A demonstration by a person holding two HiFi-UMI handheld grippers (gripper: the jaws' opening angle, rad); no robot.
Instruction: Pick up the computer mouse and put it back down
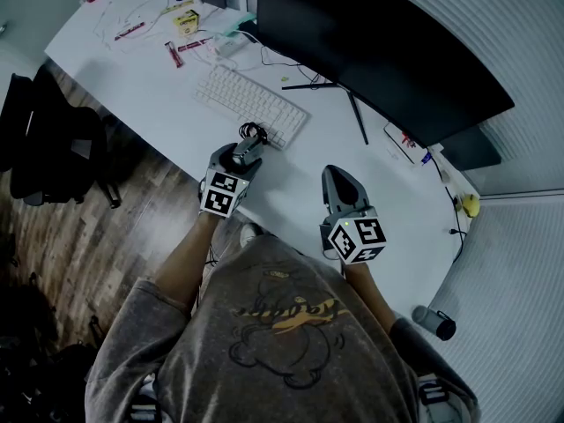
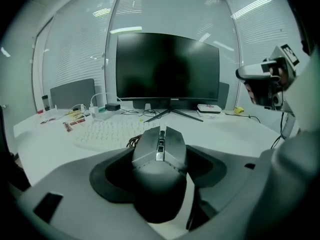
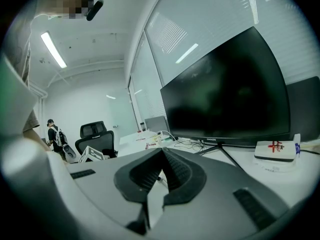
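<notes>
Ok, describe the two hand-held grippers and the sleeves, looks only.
The left hand-held gripper and right hand-held gripper match: grey moulded bodies tapering to two jaws, lined with dark ribbed pads. Each carries a white cube with black square markers. The sleeves are loose grey sweatshirt fabric.

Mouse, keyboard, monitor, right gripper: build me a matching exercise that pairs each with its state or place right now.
Column one:
1. mouse
2. keyboard
3. monitor
4. right gripper

Column two:
A. screen dark
B. jaws together, nothing between them
C. held between the jaws of the left gripper
D. white, lying in front of the monitor

Pairs: 1-C, 2-D, 3-A, 4-B.
</notes>
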